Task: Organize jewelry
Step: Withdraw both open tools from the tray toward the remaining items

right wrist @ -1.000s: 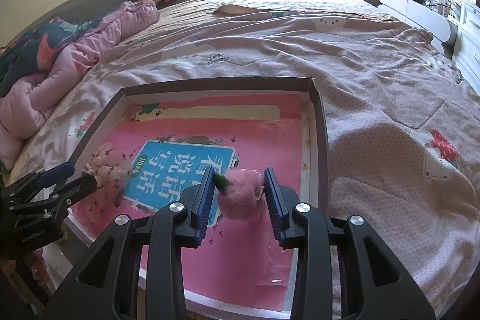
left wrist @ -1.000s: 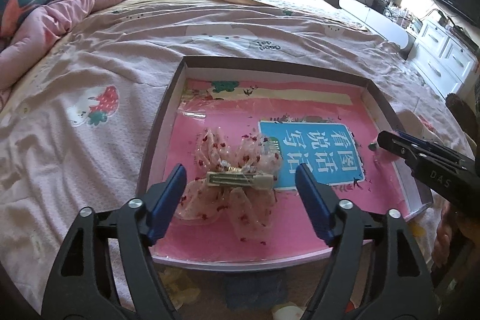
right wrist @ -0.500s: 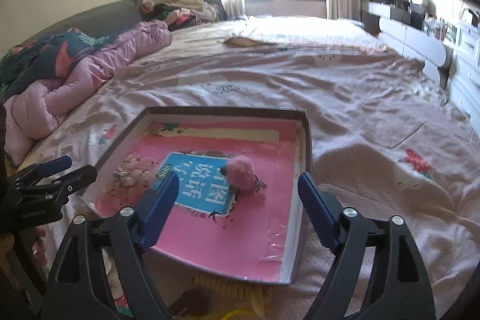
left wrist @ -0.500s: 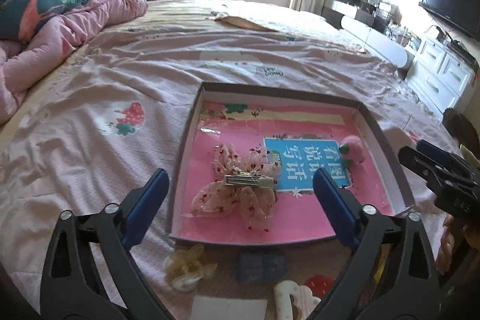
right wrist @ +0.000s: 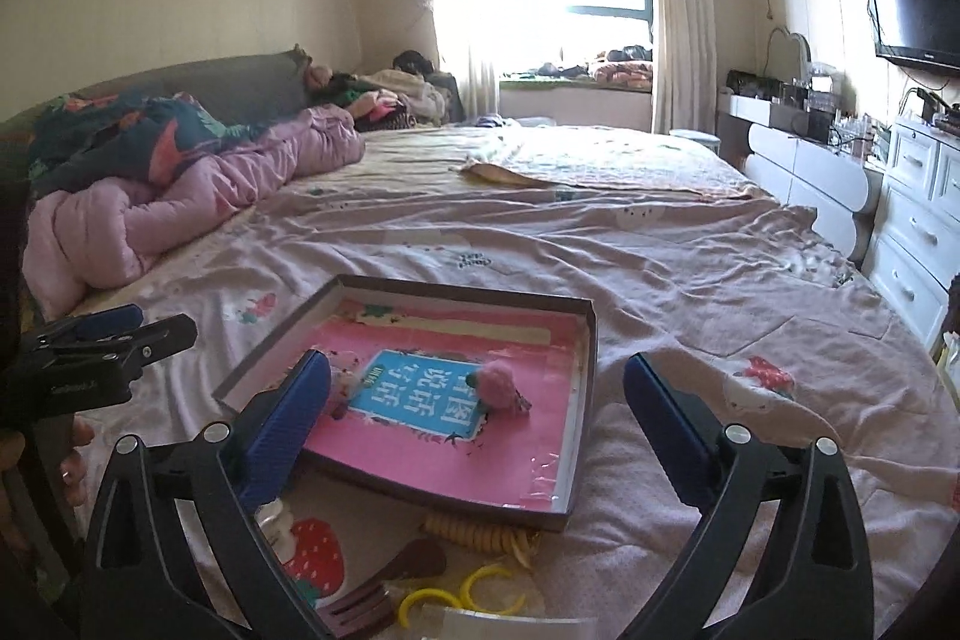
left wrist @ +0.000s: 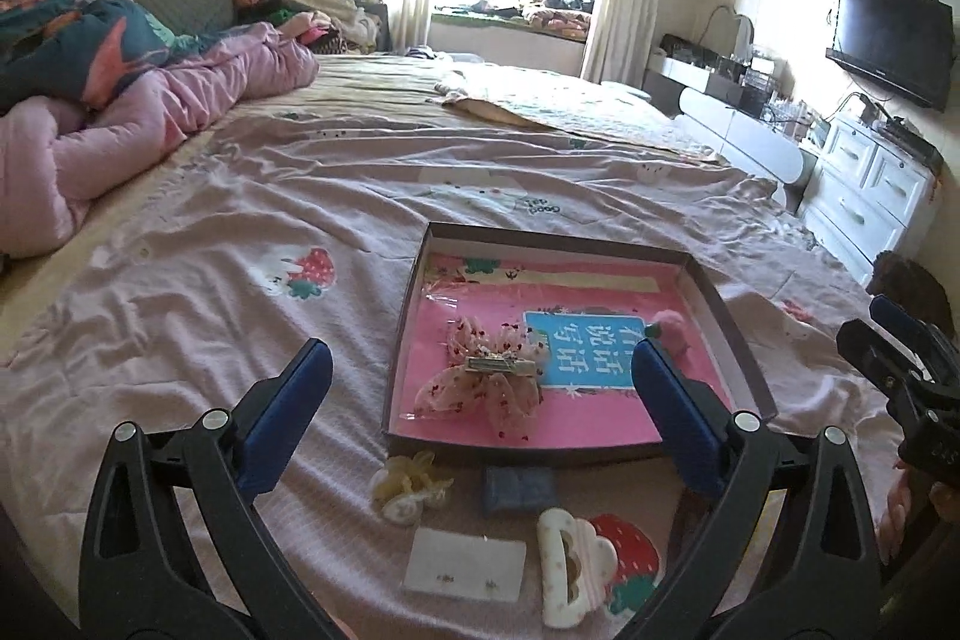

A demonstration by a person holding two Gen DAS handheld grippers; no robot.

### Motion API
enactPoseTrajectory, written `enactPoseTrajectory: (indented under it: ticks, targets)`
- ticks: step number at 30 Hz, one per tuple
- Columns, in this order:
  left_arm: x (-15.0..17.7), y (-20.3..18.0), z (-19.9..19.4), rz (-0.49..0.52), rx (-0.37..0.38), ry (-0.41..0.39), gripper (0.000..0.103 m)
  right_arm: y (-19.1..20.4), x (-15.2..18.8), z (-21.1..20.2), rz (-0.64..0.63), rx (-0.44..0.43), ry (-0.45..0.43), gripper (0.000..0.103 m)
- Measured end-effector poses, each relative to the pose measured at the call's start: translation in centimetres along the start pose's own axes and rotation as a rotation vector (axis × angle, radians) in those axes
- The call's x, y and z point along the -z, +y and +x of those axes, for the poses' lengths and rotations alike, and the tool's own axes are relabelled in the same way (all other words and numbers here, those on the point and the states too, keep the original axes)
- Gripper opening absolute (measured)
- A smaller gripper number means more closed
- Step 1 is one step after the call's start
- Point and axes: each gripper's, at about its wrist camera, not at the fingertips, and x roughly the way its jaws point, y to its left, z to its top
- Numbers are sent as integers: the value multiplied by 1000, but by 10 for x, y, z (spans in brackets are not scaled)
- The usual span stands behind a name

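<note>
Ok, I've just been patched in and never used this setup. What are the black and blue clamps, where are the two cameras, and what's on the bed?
There is no robot arm. A person holds one clamp-like tool in each hand, and each tool carries a wide-angle camera looking forward along its two blue-padded fingers.

The left wrist view shows the left tool, fingers spread wide and holding nothing. The right wrist view shows the right tool, also open and holding nothing.

On the pink bedspread sits a shallow box with a pink lining. Inside lie a sheer bow hair clip and a fluffy pink pompom.

Outside the box, on its near side, lie a white claw clip, an earring card, a yellowish scrunchie and a yellow spiral hair tie.
</note>
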Motion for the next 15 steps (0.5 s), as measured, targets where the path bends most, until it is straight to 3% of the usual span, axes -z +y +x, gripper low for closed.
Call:
enactPoseTrajectory:
  ticks: [15]
  targets:
    - [22, 7, -42, 16, -22, -23, 92, 6, 17, -48, -8, -16, -28, 96]
